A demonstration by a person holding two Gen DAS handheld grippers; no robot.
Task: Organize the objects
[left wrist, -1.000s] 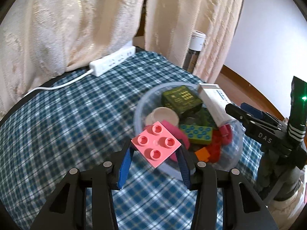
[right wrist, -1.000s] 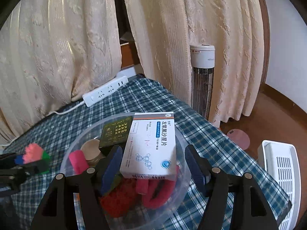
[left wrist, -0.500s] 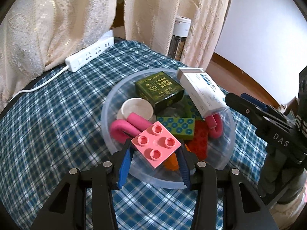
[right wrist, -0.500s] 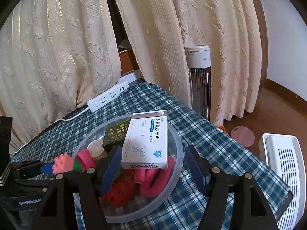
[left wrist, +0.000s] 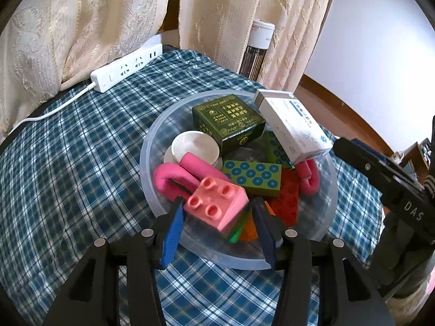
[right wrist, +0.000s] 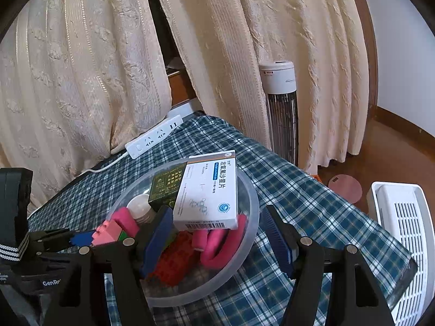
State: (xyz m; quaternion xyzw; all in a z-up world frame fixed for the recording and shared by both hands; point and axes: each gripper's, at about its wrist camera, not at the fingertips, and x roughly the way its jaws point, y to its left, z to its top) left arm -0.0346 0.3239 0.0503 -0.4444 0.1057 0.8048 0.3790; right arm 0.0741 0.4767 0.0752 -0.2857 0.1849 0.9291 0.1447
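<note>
A clear plastic bowl sits on the blue plaid cloth, holding a dark green box, a white lid, pink foam rollers and green and red blocks. My left gripper stands open over the bowl's near rim; the pink brick lies tilted between its fingers, resting on the pile. My right gripper is open over the bowl; the white medicine box leans on the pile between its fingers. The bowl and pink brick also show in the right wrist view.
A white power strip with its cord lies at the back of the table by cream curtains. A tower heater stands past the table's far edge. A white slatted appliance sits on the floor at right.
My left gripper has opened and the pink brick has tipped down onto the pile in the bowl. Both grippers moved closer over the bowl; the medicine box has settled lower.
</note>
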